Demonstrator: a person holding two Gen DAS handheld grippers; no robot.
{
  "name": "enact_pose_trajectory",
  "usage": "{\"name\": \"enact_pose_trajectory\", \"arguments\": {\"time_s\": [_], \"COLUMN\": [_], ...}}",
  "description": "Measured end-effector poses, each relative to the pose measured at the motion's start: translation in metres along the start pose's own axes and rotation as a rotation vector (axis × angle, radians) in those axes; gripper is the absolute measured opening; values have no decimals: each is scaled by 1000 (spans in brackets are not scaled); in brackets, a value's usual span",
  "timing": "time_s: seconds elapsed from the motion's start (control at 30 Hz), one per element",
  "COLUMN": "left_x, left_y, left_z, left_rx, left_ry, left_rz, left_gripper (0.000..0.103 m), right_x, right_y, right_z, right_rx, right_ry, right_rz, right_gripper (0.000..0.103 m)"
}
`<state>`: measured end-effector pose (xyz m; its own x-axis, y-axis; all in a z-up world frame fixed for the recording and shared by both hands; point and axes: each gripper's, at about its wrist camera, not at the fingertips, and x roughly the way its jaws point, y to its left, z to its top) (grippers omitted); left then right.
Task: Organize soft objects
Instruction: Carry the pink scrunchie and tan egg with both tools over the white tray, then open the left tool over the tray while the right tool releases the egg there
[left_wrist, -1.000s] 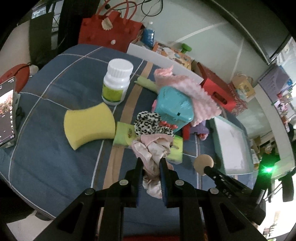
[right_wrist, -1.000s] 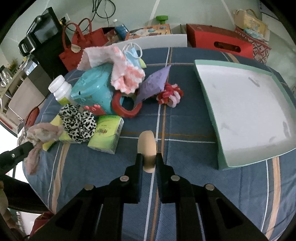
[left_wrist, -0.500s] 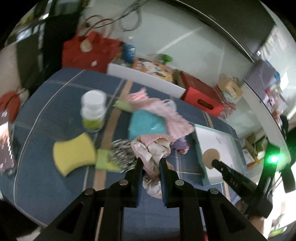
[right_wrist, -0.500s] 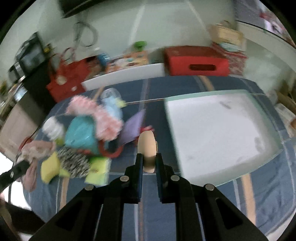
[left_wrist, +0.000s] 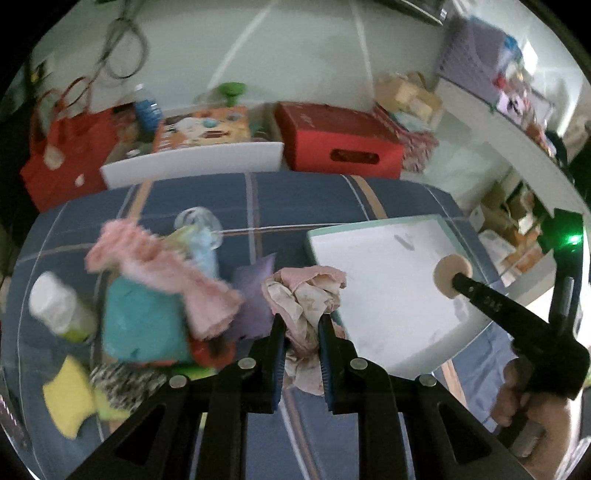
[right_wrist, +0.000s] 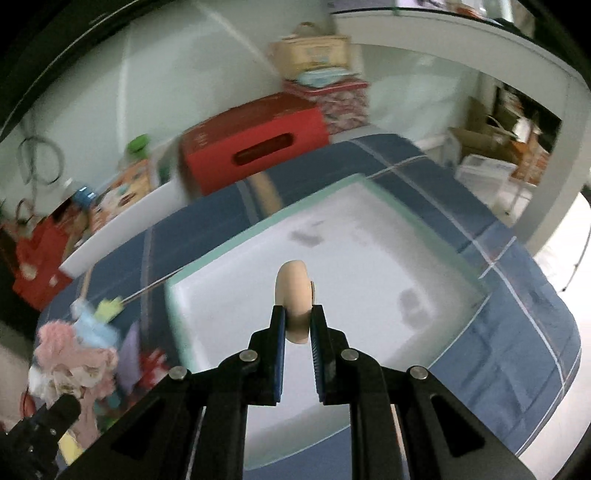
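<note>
Left gripper: jaws closed on a crumpled pink scrunchie, held above the blue cloth just beside the near-left edge of the white tray. Right gripper: pinching a beige round sponge on edge, over the tray's bare white interior. Remaining soft items heaped left of the tray.

black grippers with blue finger pads, silver screws.
</note>
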<state>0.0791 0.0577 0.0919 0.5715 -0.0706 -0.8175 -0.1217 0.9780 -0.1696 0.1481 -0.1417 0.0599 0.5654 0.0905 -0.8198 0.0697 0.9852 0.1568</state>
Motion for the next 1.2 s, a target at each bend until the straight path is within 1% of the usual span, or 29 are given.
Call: {"name": "enact_pose_trajectory", "arguments": {"time_s": [0.2,0.33,0.47,0.53,0.57,0.6,0.63,0.67,0.7,0.73,0.77,0.83,0.87,0.9,0.97,1.03,1.13,1.17,1.2], "left_x": [41,72,99,109,112,114,114,114,113,111,108,98,91,85,72,59,39,32,26], "left_y": [-47,-76,-99,-103,-103,-102,-100,-97,-93,-91,-88,-82,-78,-75,-66,-57,-41,-35,-29], "left_z": [23,32,36,36,36,36,35,35,35,35,35,34,33,33,30,27,20,18,15], "left_rx": [72,116,143,141,135,127,117,99,80,65,50,30,19,9,-18,-42,-77,-89,-100], "left_ry": [30,57,91,111,120,123,122,121,118,115,108,80,59,44,13,-13,-64,-81,-96], "left_rz": [-12,-4,-16,-35,-43,-45,-48,-54,-61,-69,-74,-76,-80,-84,-93,-92,-82,-75,-67], "left_gripper": [18,18,19,24,35,54,65,76,76,77,78,88,97,103,103,103,103,103,103], "right_x": [28,36,39,39,38,38,36,34,32,30,28,23,19,16,8,1,-9,-13,-15], "right_y": [-44,-66,-74,-76,-76,-76,-77,-76,-76,-74,-73,-70,-68,-66,-61,-57,-47,-42,-38], "right_z": [14,19,21,22,22,22,22,22,23,23,24,24,24,24,24,24,24,23,23], "right_rx": [82,114,120,127,130,131,133,134,132,130,126,110,101,92,81,69,39,27,17], "right_ry": [16,19,18,15,14,14,12,9,4,0,-3,-15,-22,-28,-45,-62,-91,-100,-106], "right_rz": [-82,-110,-115,-112,-111,-111,-114,-117,-113,-107,-106,-112,-116,-119,-120,-120,-111,-103,-94], "right_gripper": [13,14,15,15,16,23,38,45,55,59,60,66,68,71,75,83,86,89,93]}}
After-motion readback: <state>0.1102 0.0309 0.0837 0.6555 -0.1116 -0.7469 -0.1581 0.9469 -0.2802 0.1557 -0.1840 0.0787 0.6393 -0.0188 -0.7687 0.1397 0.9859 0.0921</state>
